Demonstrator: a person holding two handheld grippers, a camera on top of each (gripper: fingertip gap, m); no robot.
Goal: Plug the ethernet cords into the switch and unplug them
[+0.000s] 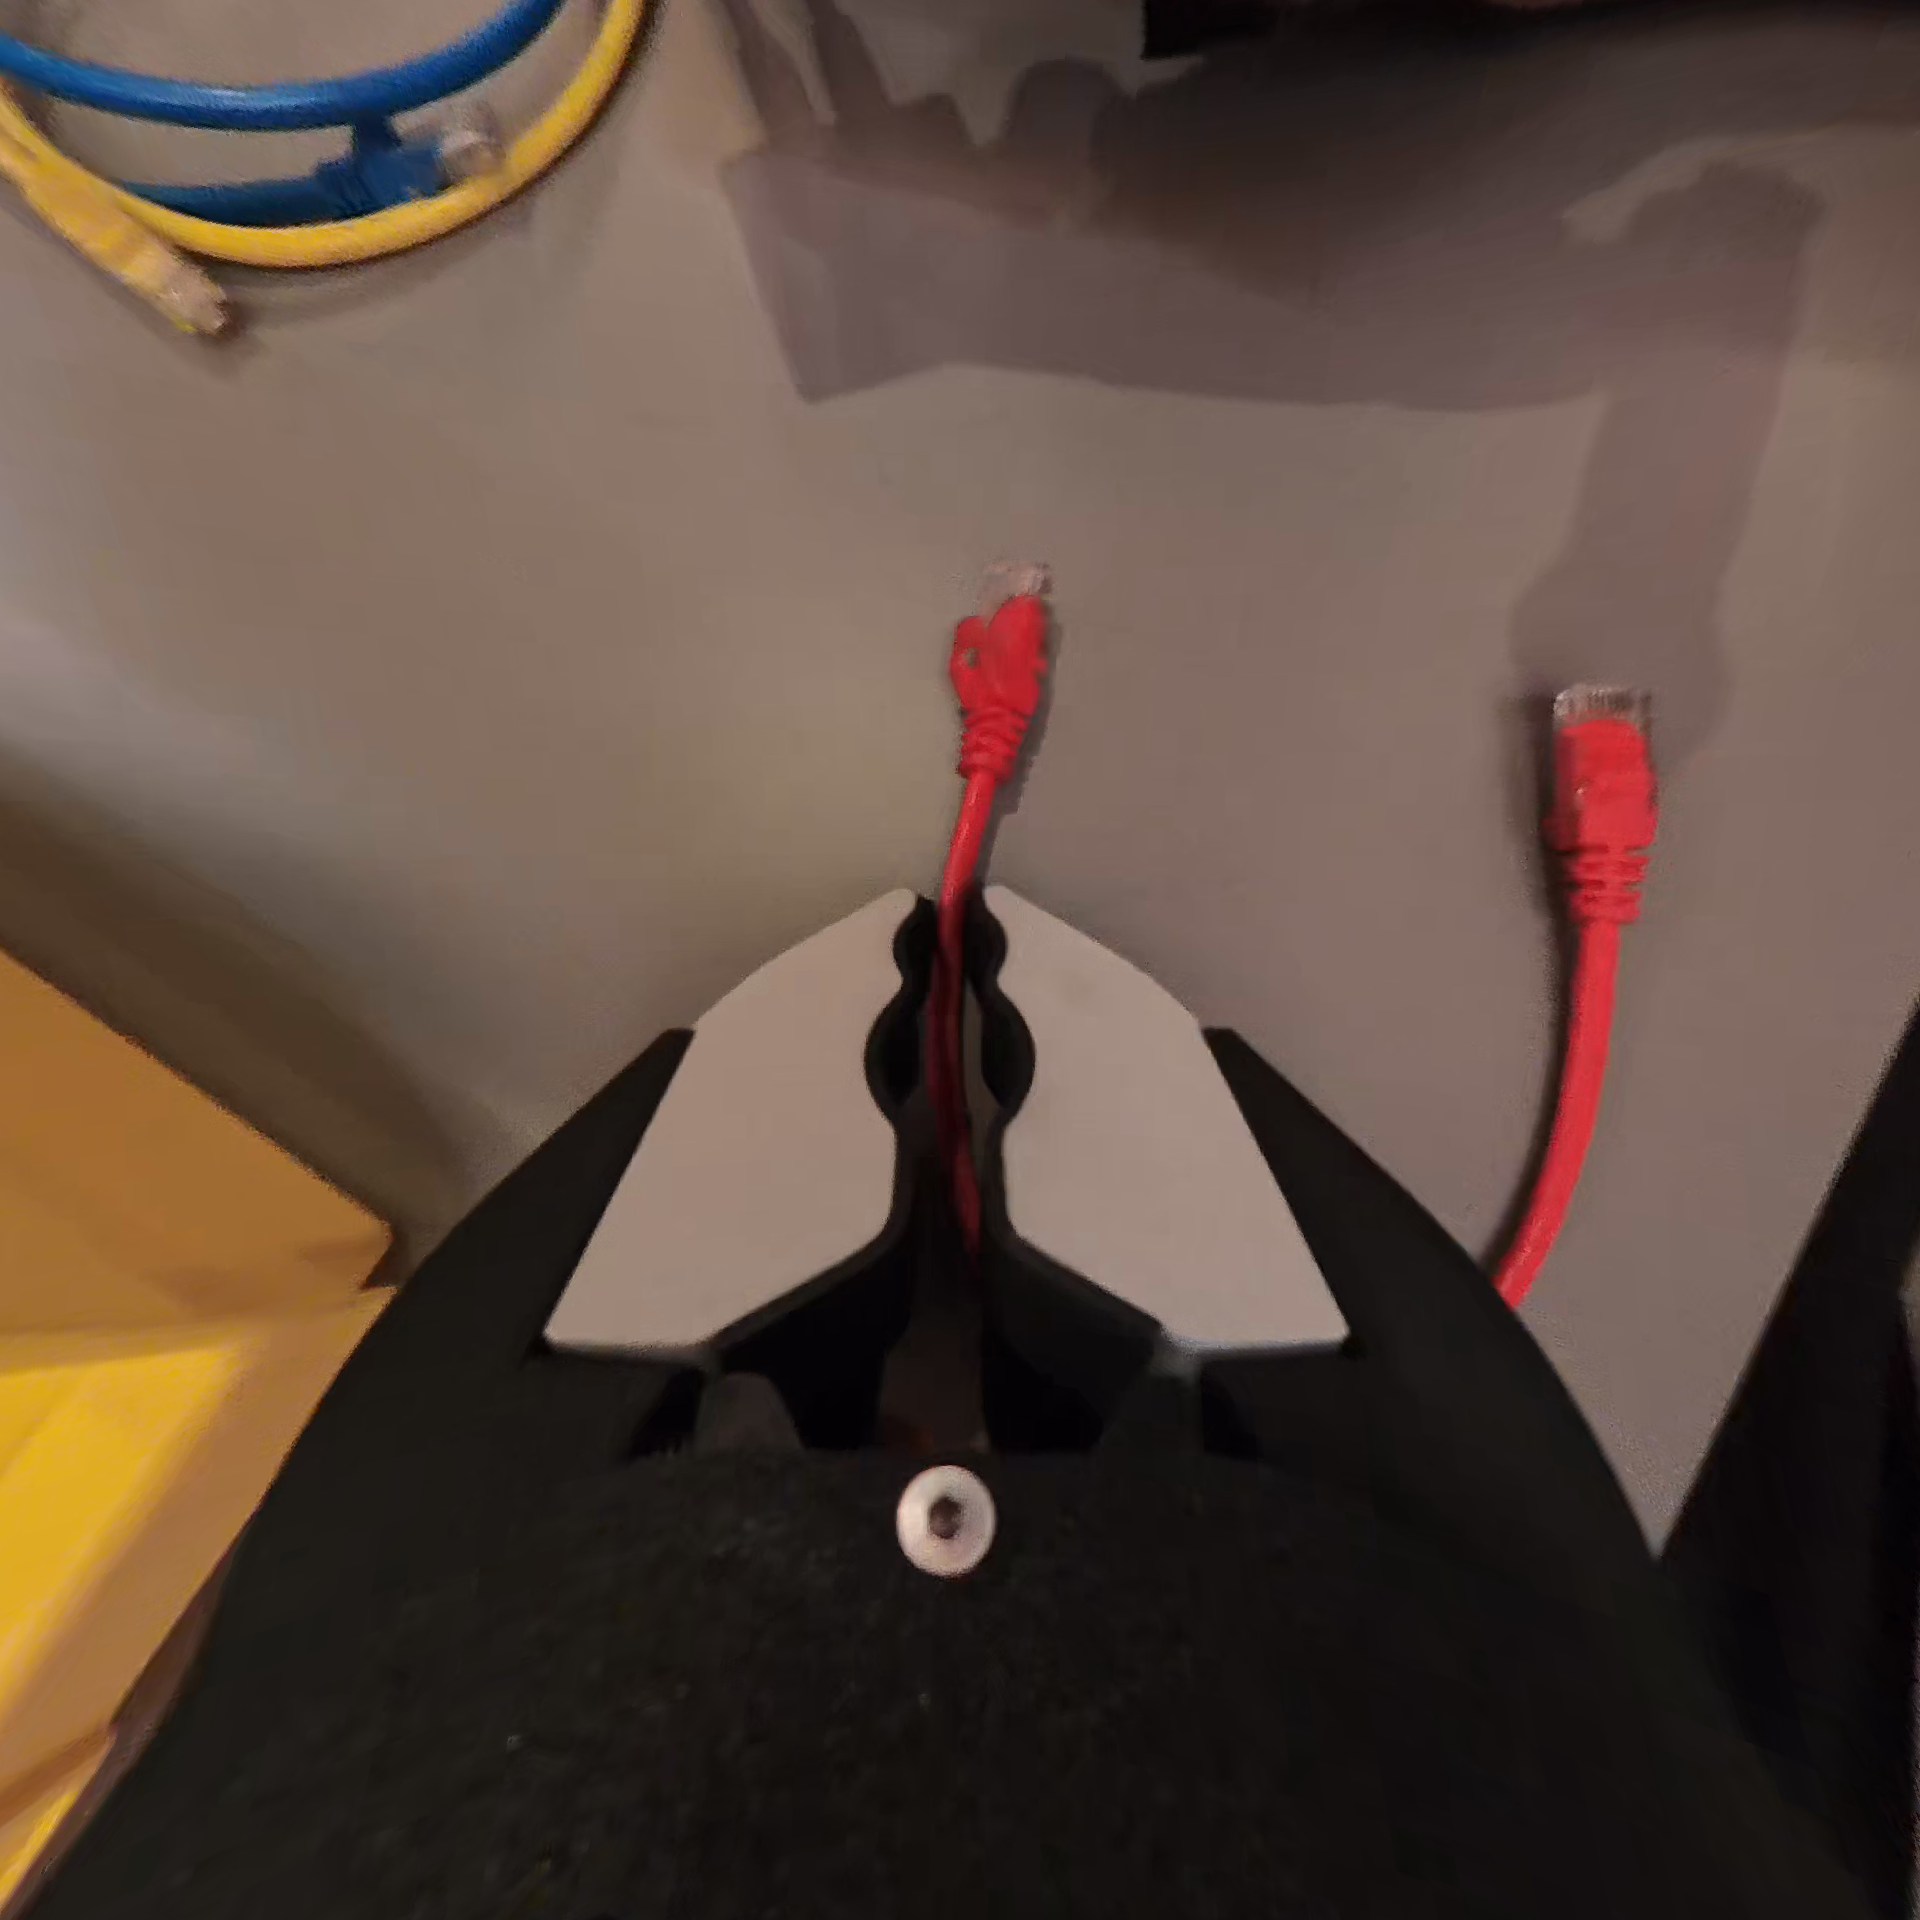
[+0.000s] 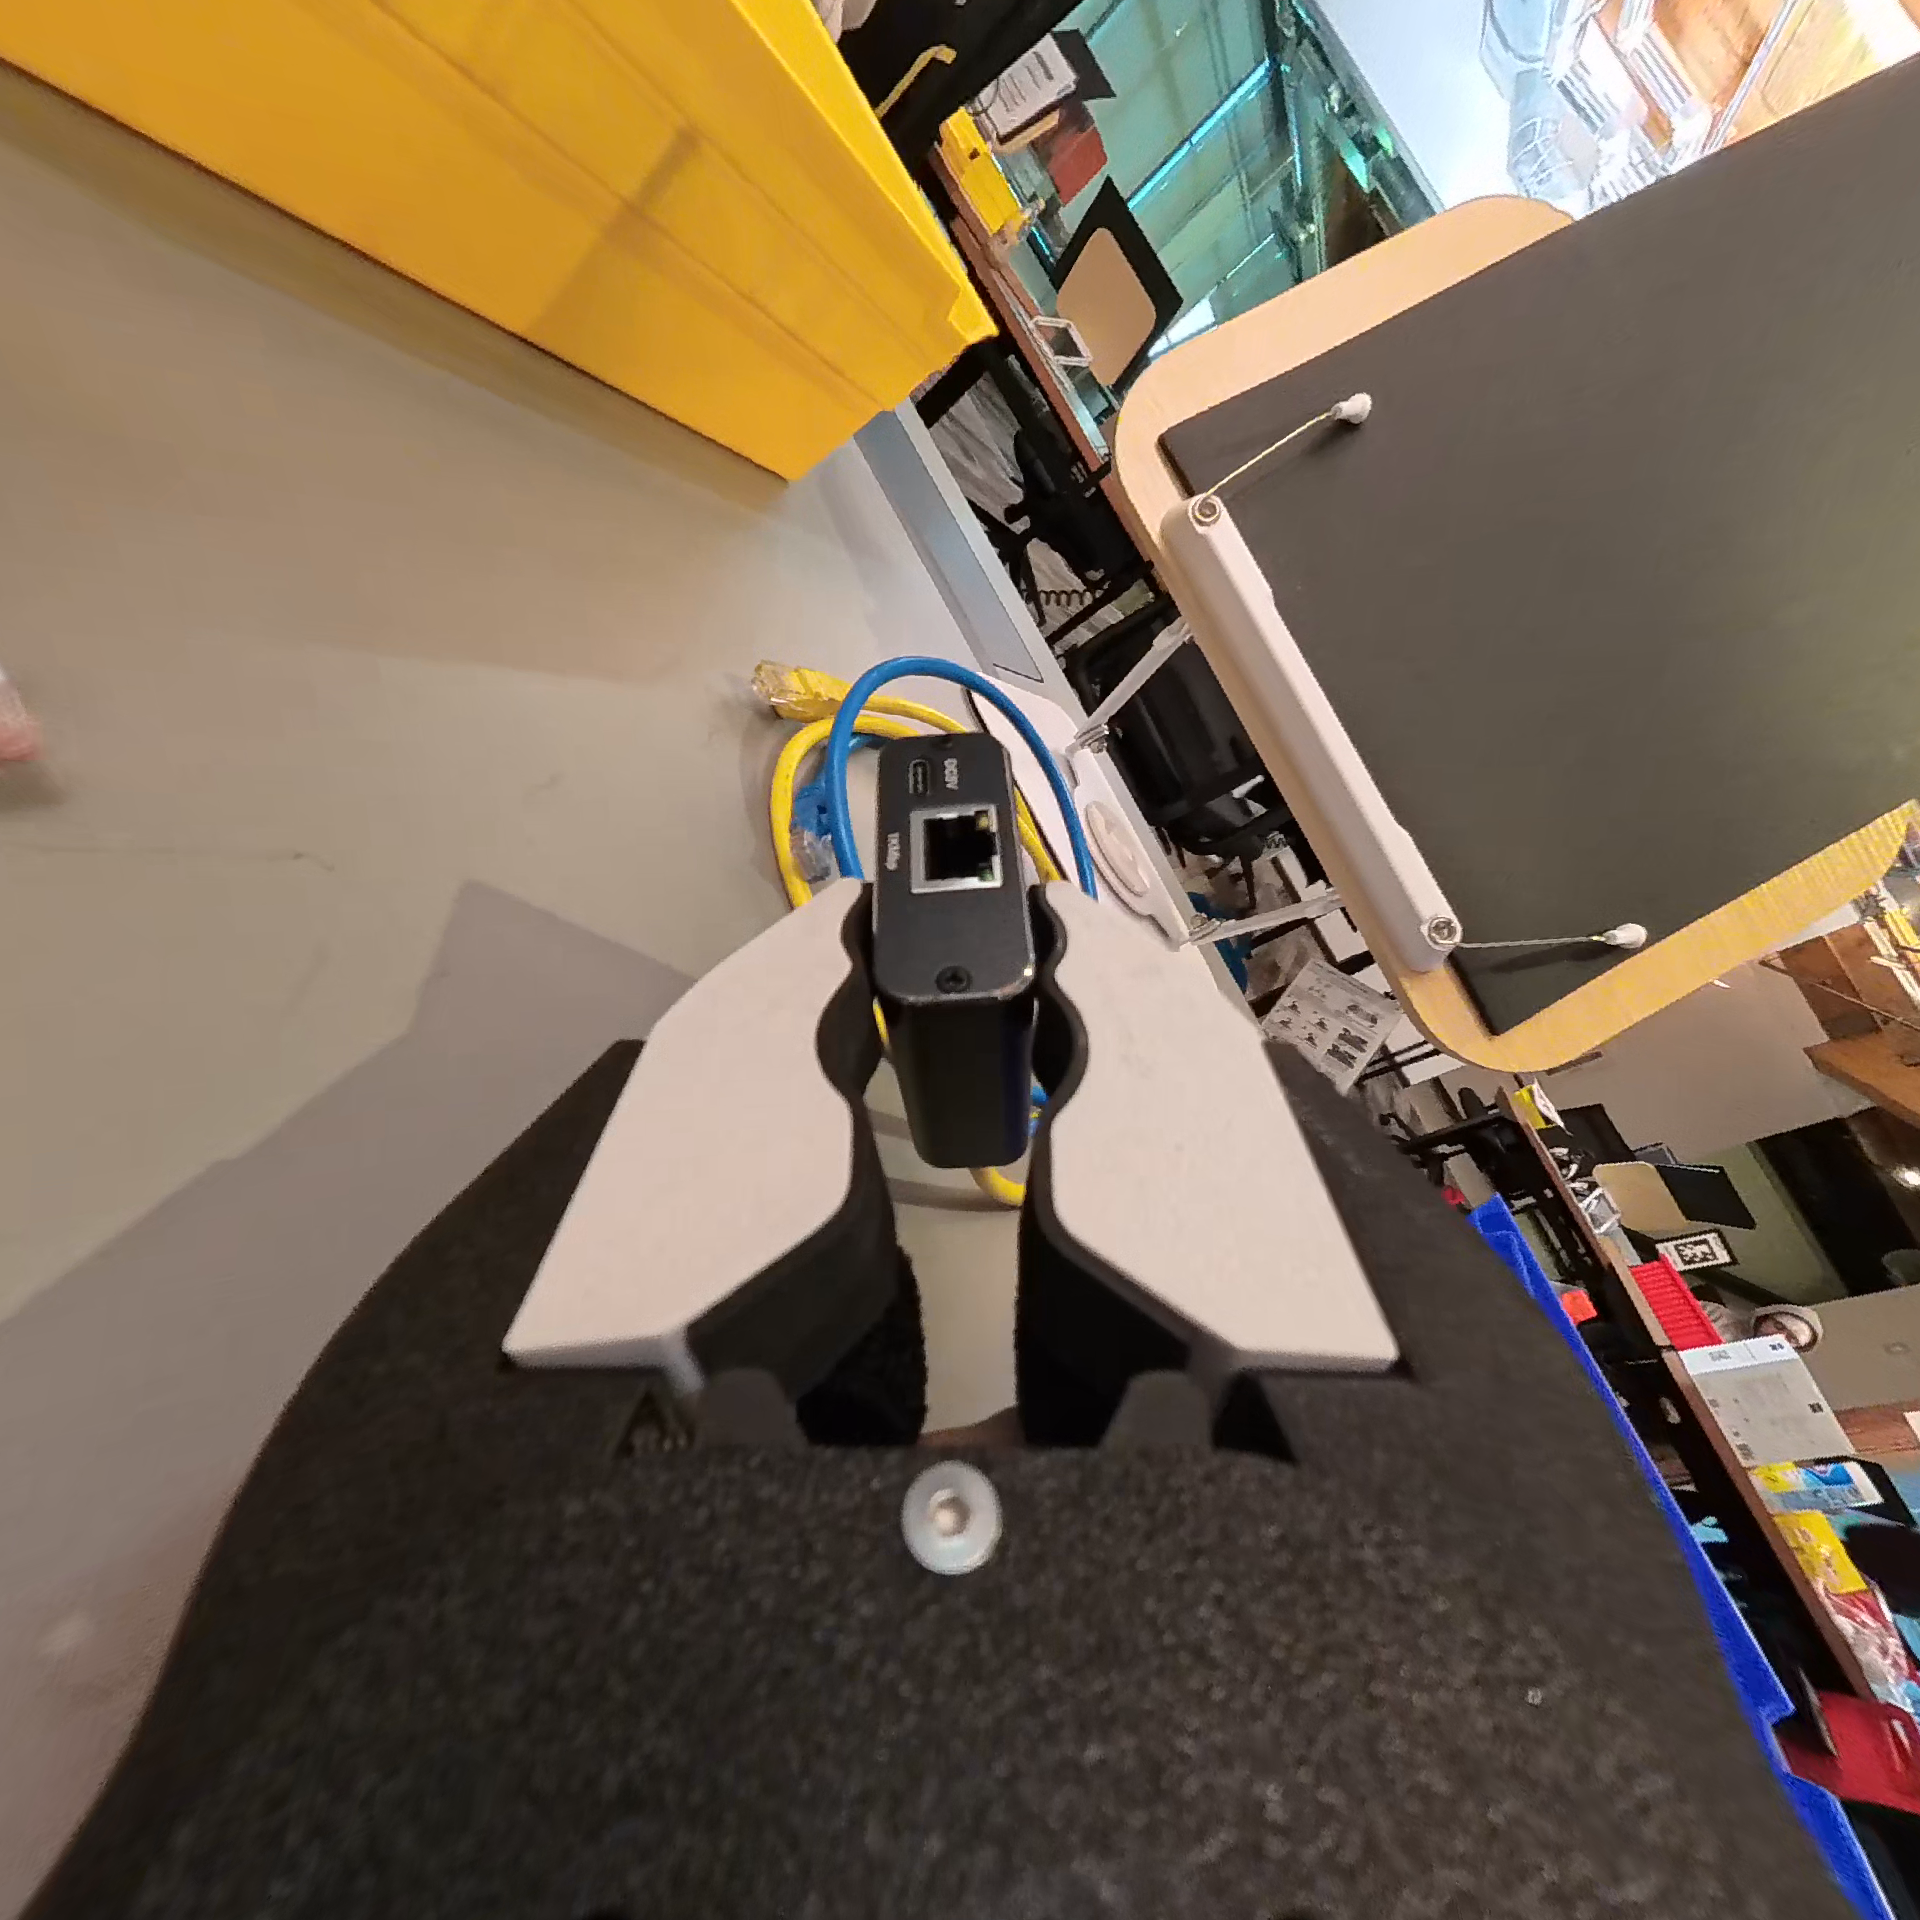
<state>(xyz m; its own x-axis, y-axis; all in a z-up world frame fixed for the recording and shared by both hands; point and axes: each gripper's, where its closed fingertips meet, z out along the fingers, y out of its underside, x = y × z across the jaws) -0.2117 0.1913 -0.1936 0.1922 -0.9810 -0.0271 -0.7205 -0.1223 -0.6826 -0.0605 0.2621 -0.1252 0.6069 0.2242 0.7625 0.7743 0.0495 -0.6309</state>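
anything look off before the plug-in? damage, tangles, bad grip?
One thing: the left gripper pinches the red cord on the cable, well behind its plug, so the plug may flex. The switch sits straight in the right gripper, port empty.

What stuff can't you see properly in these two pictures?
- Left wrist view: the red cord vanishes between the left gripper fingers, so its far length is hidden.
- Left wrist view: the second red cord runs behind the gripper's black body.
- Right wrist view: the switch held by the right gripper shows one end; other ports are hidden.
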